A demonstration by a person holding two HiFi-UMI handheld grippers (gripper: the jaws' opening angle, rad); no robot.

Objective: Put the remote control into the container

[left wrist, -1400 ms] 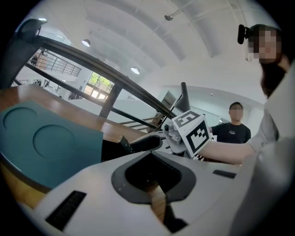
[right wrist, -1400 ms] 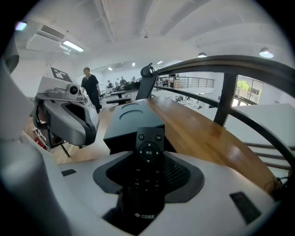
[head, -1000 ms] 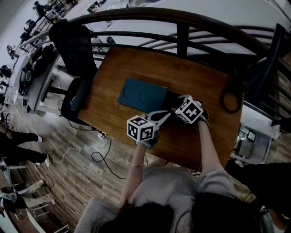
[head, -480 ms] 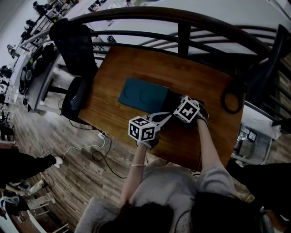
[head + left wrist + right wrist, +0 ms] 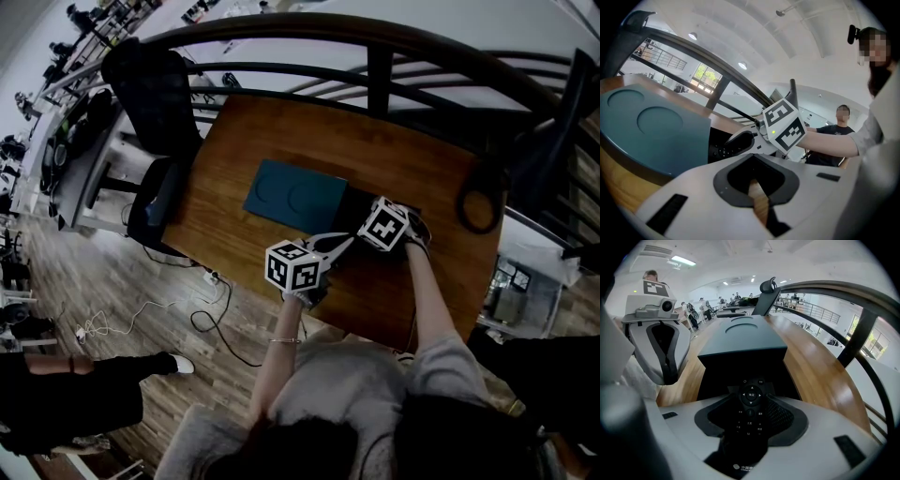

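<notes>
Head view, looking steeply down: a person stands at a brown wooden table w/ a gripper in each hand. On the table sits the container, a flat rectangular box w/ a matte teal top bearing two shallow round impressions. A black open section shows on its right side. The right gripper points down at that black section. The left gripper hovers just beside it, nearer the person. A curved dark railing wraps the table's far side. Left gripper view: its grey plastic jaws are clenched together w/ nothing btwn them, only a sliver of wood grain showing through. Ahead, the teal top looms at left. The remote control, black w/ small buttons, shows in the dark section btwn the other gripper's jaws. Right gripper view: the jaws are grasping the remote by its long sides, approx mid-body, w/ the logo end toward the camera & the round nav pad pointing at the container. Its nose sits at the mouth of the dark compartment; can't tell whether it touches the bottom. By its looks the remote is light, rigid, smooth hard plastic, so prob. a bit slippery. The narrow long edges seem the sensible place to hold it, clear of the buttons. The table top here is glossy & reflects light along its grain.
</notes>
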